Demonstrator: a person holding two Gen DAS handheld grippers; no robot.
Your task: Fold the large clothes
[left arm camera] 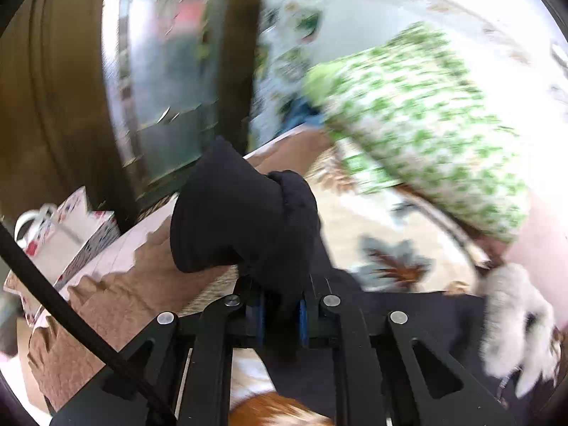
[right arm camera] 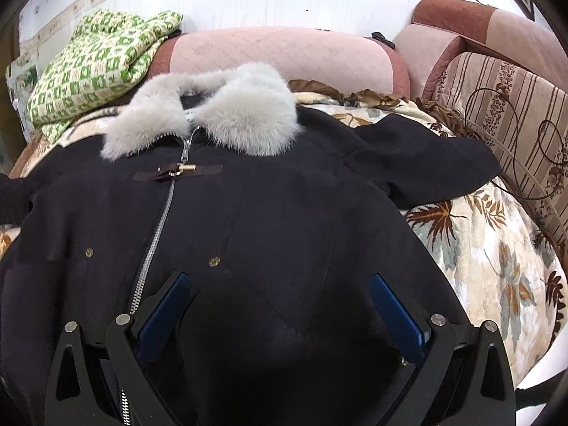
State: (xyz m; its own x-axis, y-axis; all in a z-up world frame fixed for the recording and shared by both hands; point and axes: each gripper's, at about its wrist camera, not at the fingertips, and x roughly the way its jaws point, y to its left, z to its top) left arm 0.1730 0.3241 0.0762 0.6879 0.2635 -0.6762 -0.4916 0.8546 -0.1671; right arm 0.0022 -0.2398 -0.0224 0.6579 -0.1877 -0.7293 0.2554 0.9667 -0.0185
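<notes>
Two grippers over a dark coat [right arm camera: 269, 220] spread on the floral blanket [right arm camera: 490, 259]. Left gripper [left arm camera: 282, 314] pinched tight on a sleeve cuff [left arm camera: 245, 209], lifted off the bed; right gripper [right arm camera: 280, 305] jaws wide apart above the coat front, holding nothing

Dark navy coat [right arm camera: 269, 220] — pale grey fur collar [right arm camera: 213, 113]
Green-and-cream checked blanket [right arm camera: 96, 64]; leaf-patterned cream bedspread [right arm camera: 490, 255]; pink quilted cushion [right arm camera: 277, 53].

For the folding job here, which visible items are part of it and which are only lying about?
In the job:
black coat with grey fur collar
its sleeve cuff, clamped in the left gripper
open right gripper

Lying about:
green-and-white patterned knit
pink quilted cushion
leaf-print blanket
</notes>
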